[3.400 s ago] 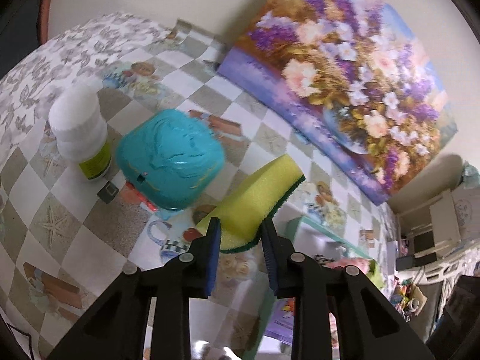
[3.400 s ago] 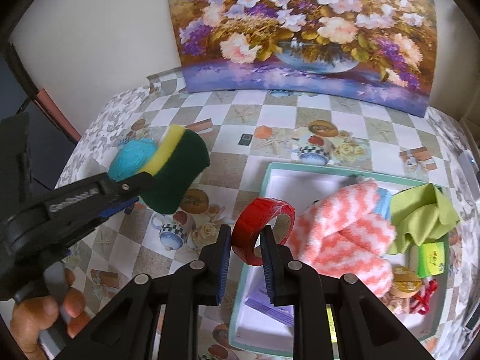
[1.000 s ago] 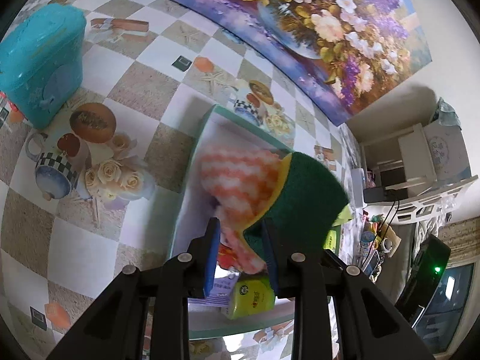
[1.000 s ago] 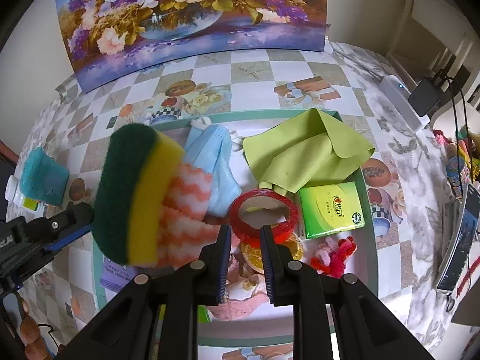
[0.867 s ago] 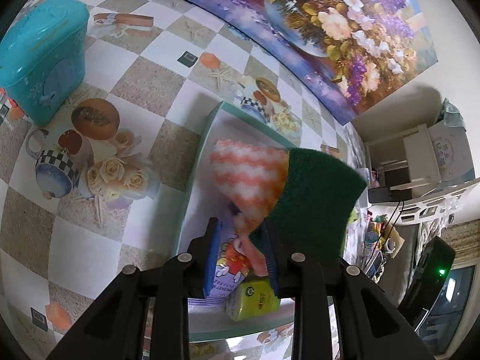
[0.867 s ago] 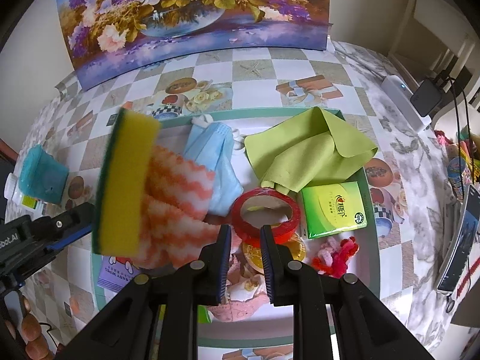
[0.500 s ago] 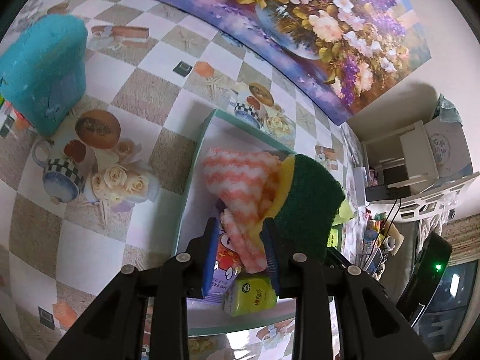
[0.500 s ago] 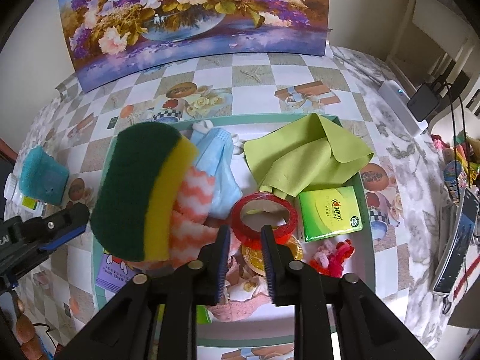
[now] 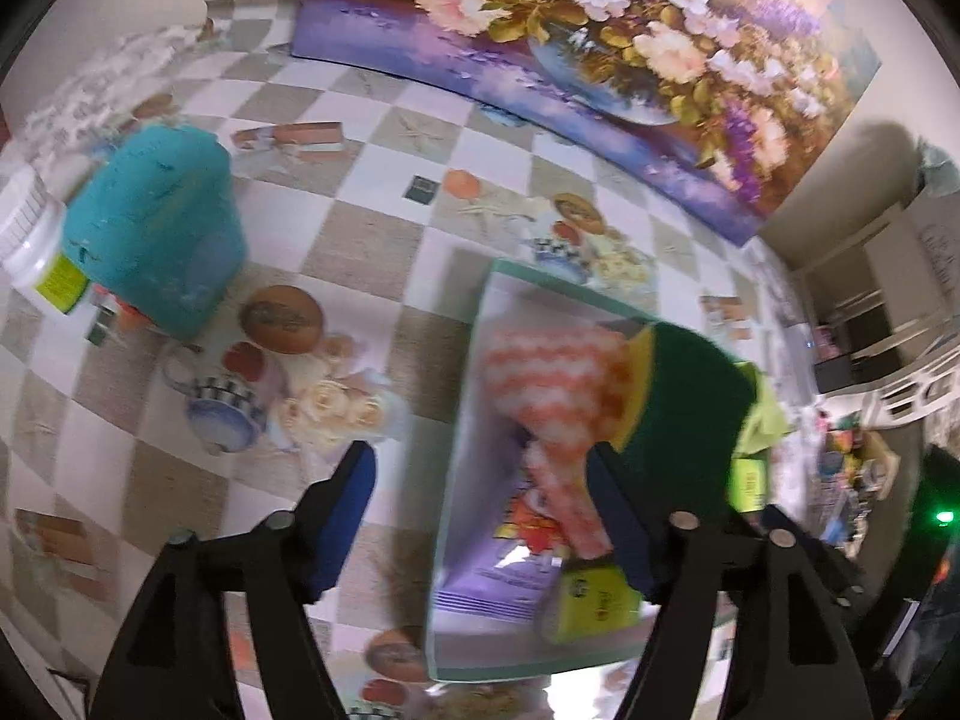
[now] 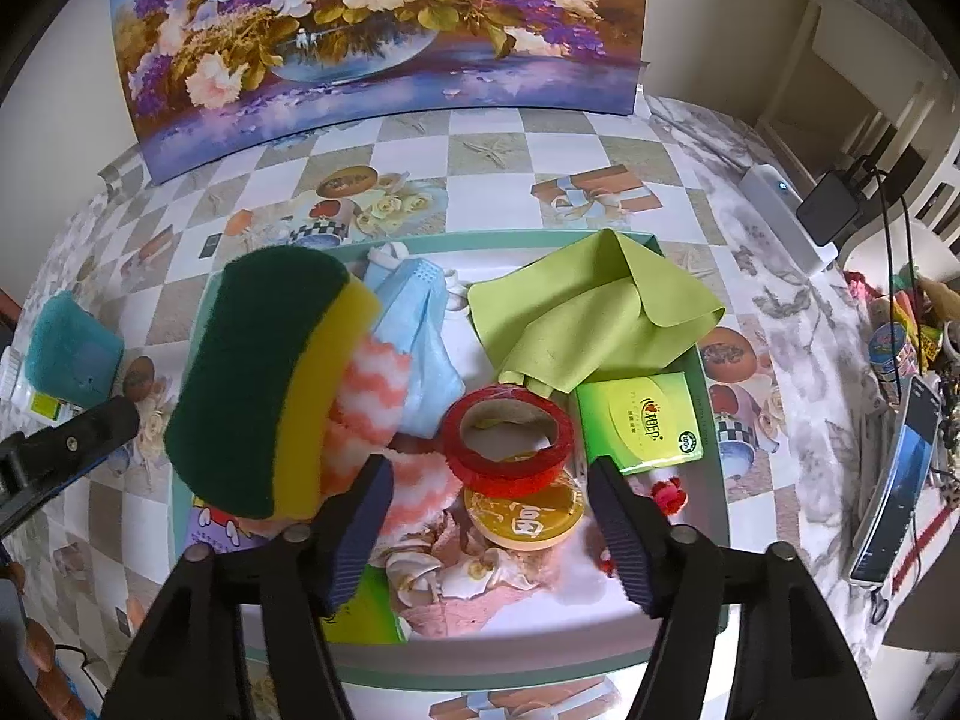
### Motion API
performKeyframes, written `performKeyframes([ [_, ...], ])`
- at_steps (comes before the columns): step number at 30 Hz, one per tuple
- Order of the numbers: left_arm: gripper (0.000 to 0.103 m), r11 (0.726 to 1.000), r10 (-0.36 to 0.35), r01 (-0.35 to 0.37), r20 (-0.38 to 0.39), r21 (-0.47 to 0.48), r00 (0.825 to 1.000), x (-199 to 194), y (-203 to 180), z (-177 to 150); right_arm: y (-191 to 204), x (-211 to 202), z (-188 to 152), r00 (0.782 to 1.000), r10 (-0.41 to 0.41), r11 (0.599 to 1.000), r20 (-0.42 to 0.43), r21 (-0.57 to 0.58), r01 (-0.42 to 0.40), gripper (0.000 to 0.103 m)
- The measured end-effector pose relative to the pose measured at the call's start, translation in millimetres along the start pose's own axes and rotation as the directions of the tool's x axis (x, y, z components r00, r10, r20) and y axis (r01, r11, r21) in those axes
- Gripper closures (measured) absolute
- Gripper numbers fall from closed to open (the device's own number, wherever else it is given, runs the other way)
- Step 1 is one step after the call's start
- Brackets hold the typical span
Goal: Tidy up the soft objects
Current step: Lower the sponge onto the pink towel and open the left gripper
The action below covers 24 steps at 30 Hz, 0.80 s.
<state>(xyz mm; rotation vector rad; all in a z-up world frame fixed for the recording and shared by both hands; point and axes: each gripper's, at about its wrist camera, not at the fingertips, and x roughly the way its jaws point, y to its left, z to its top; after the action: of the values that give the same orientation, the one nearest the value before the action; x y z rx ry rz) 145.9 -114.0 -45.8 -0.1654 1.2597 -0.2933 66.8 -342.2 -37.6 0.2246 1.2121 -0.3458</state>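
Entry: two hand-held grippers over the sorting tray.

Left gripper point(image 9: 480, 510): jaws opening, already wide, blue pads apart with nothing pressed between them. The sponge point(image 9: 678, 420), green scouring face over a yellow body, lies at about 1 o'clock from the gripper's midpoint in the left wrist view, hard by the right-hand finger; whether it touches that pad cannot be told. In the right wrist view the sponge point(image 10: 264, 384) leans tilted on the striped cloth point(image 10: 372, 414), its long axis running from 1 o'clock down to 7 o'clock. It reads as released, not gripped.

Right gripper point(image 10: 489, 525): jaws opening, wide, pads clear of everything. The red tape ring point(image 10: 510, 444) sits at 12 o'clock, just beyond the fingertips, lying flat on a yellow round tin point(image 10: 522, 516) inside the tray point(image 10: 420, 660).

Further out in the tray: blue face mask point(image 10: 420, 348) at 11 o'clock, lime cloth point(image 10: 594, 312) at 1 o'clock, green tissue pack point(image 10: 642, 420) at 2 o'clock, beside the ring.

Outside the tray: teal container point(image 9: 156, 228) at 10 o'clock from the left gripper, well apart on the checked tablecloth point(image 9: 360, 240).

Judgement: both deposits look complete. The sponge is nearer the left hand; any straightening would call for a grip across its short axis.
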Motion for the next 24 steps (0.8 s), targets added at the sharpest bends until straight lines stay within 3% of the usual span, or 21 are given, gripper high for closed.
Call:
performKeyframes([
  [6, 0.02, 0.995, 0.103, -0.103, 0.004, 0.016, 0.995, 6.2, 4.7, 0.0, -2.3, 2.1, -0.1, 1.0, -0.025, 1.0, -0.004, 0.0, 0.025, 0.026],
  [8, 0.012, 0.992, 0.123, -0.123, 0.013, 0.022, 0.992, 7.2, 4.8, 0.5, -3.0, 2.5, 0.0, 1.0, -0.028, 1.0, -0.006, 0.0, 0.028, 0.023],
  [13, 0.005, 0.984, 0.171, -0.174, 0.052, 0.045, 0.984, 5.7, 2.8, 0.6, -1.0, 1.6, -0.2, 0.999, -0.046, 0.999, 0.006, -0.011, 0.046, 0.0],
  [24, 0.002, 0.972, 0.217, -0.223, 0.081, 0.072, 0.973, 1.2, 3.4, -3.8, 0.3, -5.7, -7.3, 0.999, -0.047, 0.999, 0.026, -0.012, 0.047, 0.0],
])
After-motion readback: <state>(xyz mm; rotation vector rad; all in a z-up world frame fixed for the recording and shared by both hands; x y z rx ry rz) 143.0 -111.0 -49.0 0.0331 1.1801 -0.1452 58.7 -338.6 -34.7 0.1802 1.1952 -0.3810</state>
